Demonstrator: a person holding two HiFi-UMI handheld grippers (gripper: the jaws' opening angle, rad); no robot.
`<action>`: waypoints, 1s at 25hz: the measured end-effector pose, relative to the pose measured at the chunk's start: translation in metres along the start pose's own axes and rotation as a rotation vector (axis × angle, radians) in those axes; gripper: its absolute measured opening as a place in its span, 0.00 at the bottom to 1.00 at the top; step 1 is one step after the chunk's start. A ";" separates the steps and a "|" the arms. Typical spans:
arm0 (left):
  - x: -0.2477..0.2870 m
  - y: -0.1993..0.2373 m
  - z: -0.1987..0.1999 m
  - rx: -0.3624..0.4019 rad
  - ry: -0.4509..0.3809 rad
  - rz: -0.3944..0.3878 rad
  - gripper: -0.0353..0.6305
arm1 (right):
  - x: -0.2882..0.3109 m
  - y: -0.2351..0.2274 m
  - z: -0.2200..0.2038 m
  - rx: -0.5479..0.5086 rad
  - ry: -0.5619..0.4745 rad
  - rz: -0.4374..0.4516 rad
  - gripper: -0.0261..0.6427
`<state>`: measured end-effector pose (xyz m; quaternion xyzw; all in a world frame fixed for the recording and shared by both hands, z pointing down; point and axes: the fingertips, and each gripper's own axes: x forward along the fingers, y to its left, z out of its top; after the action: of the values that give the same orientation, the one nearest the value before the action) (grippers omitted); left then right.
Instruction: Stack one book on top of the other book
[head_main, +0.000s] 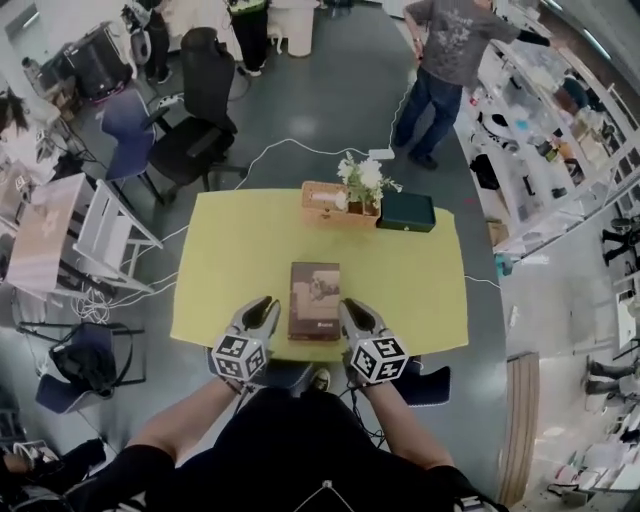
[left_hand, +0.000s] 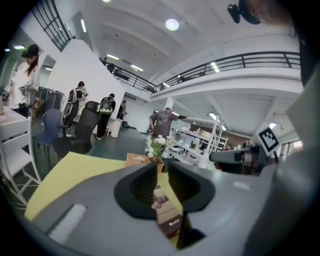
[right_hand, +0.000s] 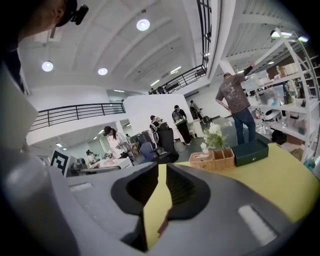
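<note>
Left hand-held gripper (head_main: 266, 303) is raised over the near edge of the yellow desk (head_main: 420, 285), just beside the left side of the brown book (head_main: 314, 298). Its own view shows the jaws a narrow slit apart with nothing between them; the book shows through the slit, lower down on the desk. Right hand-held gripper (head_main: 350, 306) is held level with the left one, just beside the book's right side. Its jaws also stand slightly apart and pinch nothing; only the desk surface shows through the gap. Neither gripper touches the book.

The book lies flat near the middle of the desk, cover up, long side running away from the person. Whether a second book lies beneath it cannot be told from above.

At the far edge of the desk stand a wicker box (head_main: 322, 201), a pot of white flowers (head_main: 364, 181) touching it, and a dark green case (head_main: 407, 211) just to the right. A person (head_main: 450, 60) stands on the floor beyond the desk.
</note>
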<state>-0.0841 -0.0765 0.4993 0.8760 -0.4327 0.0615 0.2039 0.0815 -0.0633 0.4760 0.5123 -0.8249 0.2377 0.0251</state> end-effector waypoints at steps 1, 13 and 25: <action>-0.006 -0.005 0.008 0.013 -0.013 -0.009 0.16 | -0.005 0.008 0.009 -0.007 -0.014 0.010 0.12; -0.039 -0.053 0.064 0.127 -0.128 -0.118 0.06 | -0.043 0.049 0.059 -0.122 -0.077 0.044 0.05; -0.051 -0.072 0.089 0.201 -0.181 -0.173 0.06 | -0.059 0.068 0.071 -0.239 -0.071 0.036 0.04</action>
<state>-0.0659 -0.0365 0.3823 0.9279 -0.3640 0.0076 0.0800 0.0654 -0.0196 0.3714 0.4987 -0.8568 0.1198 0.0525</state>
